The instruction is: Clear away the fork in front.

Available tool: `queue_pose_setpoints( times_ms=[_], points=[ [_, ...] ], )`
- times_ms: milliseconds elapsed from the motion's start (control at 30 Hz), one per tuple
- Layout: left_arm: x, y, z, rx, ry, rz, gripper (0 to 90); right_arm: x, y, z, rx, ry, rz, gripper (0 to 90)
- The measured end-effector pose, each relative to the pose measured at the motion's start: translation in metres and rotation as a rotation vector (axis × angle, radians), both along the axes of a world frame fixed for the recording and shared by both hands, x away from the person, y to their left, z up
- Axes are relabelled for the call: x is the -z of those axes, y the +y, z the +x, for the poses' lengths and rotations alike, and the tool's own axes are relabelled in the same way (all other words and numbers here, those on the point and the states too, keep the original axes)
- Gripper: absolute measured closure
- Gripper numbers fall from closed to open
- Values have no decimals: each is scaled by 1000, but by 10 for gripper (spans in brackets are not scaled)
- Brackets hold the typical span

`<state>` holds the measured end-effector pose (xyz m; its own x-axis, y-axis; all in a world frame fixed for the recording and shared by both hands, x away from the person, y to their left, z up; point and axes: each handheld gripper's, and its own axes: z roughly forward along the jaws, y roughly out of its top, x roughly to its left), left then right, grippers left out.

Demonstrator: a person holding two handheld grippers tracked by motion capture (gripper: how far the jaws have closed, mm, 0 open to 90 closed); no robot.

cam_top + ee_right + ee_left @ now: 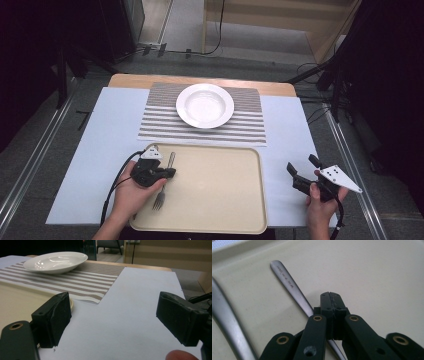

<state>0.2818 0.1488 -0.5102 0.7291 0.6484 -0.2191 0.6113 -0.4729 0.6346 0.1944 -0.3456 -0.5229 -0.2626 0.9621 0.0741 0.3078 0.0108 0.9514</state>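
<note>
A metal fork [159, 199] lies on the beige tray [220, 200], tines toward the near edge. My left gripper [171, 173] rests low over the fork's handle [287, 281], its jaws pressed together with nothing visibly between them; the handle runs underneath, just left of the tips. A second metal utensil handle [224, 322] lies further left in the left gripper view. My right gripper [301, 169] hovers over the white sheet [140, 302] right of the tray, jaws wide apart and empty.
A white bowl-shaped plate [204, 105] sits on a striped placemat [200, 130] behind the tray. The wooden table edge [270, 87] shows at the back. Cables and stands stand on the floor around the table.
</note>
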Motion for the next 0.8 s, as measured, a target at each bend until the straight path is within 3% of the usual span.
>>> queue_pose_setpoints(
  times_ms=[467,733,800],
  points=[
    [0,12,3,-44,-2,-6,890,0,-1,0,-5,1,-7,137],
    [-3,18,4,-38,12,-62,888,1,0,1,-11,3,-13,136],
    [-6,19,3,-42,7,-100,879,2,0,1,-15,3,-13,137]
  ],
)
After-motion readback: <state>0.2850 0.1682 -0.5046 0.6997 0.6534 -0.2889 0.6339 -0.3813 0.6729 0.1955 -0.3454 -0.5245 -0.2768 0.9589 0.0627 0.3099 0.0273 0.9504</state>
